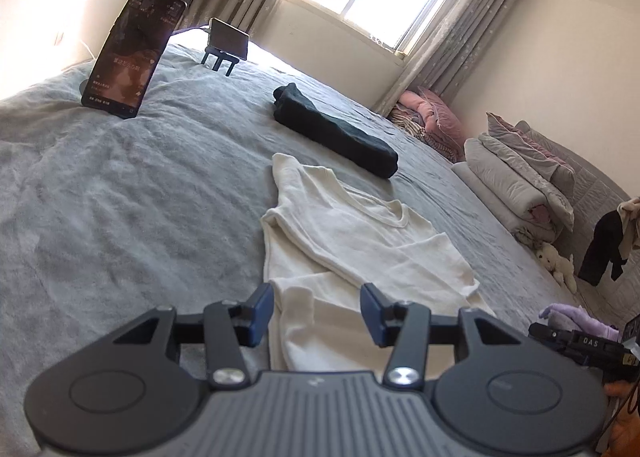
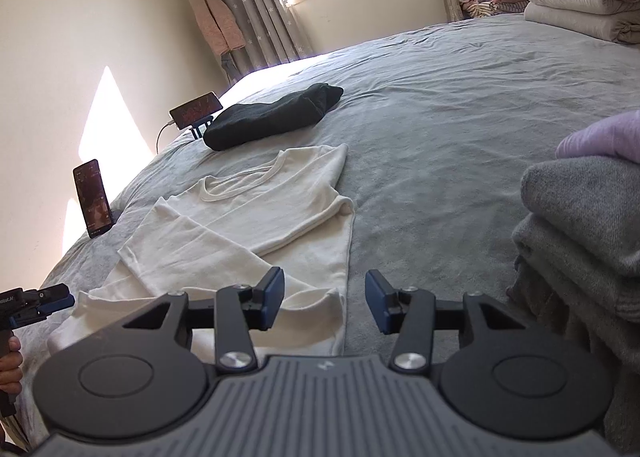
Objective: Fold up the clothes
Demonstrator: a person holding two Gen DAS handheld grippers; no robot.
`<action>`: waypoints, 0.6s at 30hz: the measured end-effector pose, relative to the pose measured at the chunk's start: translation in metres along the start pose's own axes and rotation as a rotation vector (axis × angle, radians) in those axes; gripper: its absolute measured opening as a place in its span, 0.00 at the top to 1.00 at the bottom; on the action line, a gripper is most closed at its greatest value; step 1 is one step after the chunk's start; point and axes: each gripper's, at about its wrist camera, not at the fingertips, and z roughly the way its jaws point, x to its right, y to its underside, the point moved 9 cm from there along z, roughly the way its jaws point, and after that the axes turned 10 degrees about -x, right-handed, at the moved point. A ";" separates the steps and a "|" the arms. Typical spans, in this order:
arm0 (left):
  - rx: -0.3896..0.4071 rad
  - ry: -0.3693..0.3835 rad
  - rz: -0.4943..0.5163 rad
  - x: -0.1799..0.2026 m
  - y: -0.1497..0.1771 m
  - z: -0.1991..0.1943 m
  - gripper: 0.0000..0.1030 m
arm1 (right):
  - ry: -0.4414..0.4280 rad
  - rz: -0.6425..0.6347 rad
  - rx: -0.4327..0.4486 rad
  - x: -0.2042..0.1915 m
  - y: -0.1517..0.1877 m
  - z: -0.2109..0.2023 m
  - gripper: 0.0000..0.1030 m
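Observation:
A white long-sleeved shirt (image 1: 360, 241) (image 2: 256, 217) lies flat on the grey bed cover (image 1: 120, 197), neckline away from me, with both sleeves folded across its body. My left gripper (image 1: 316, 297) is open just over the shirt's near hem; cloth lies under the gap and the pads do not pinch it. My right gripper (image 2: 325, 285) is also open, over the shirt's near right corner, one finger above cloth and the other above bare cover. Each gripper shows at the edge of the other's view, held by a hand.
A dark folded garment (image 1: 336, 129) (image 2: 272, 113) lies beyond the shirt. A stack of grey and lilac folded clothes (image 2: 580, 225) sits close on the right. Two propped phones (image 1: 128, 49) (image 1: 228, 37) stand at the bed's far left. Folded quilts (image 1: 516, 177) line the far right.

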 end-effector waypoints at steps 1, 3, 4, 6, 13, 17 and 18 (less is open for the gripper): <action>0.001 -0.019 0.027 0.002 0.001 0.001 0.52 | -0.001 -0.012 -0.002 -0.001 0.002 0.001 0.52; -0.003 -0.048 0.079 0.005 0.004 0.005 0.53 | -0.011 -0.035 -0.014 -0.002 0.006 0.005 0.52; -0.005 -0.057 0.103 0.007 0.005 0.007 0.53 | -0.018 -0.047 -0.021 -0.003 0.008 0.007 0.52; 0.001 -0.076 0.149 0.011 0.007 0.009 0.55 | -0.042 -0.078 -0.035 -0.006 0.011 0.010 0.52; -0.023 -0.134 0.196 0.010 0.011 0.020 0.75 | -0.103 -0.145 -0.051 -0.005 0.015 0.009 0.51; -0.021 -0.147 0.179 0.007 0.011 0.020 0.82 | -0.097 -0.213 -0.075 -0.005 0.022 0.009 0.50; -0.021 -0.149 0.177 0.006 0.011 0.020 0.83 | -0.106 -0.220 -0.075 -0.005 0.022 0.006 0.49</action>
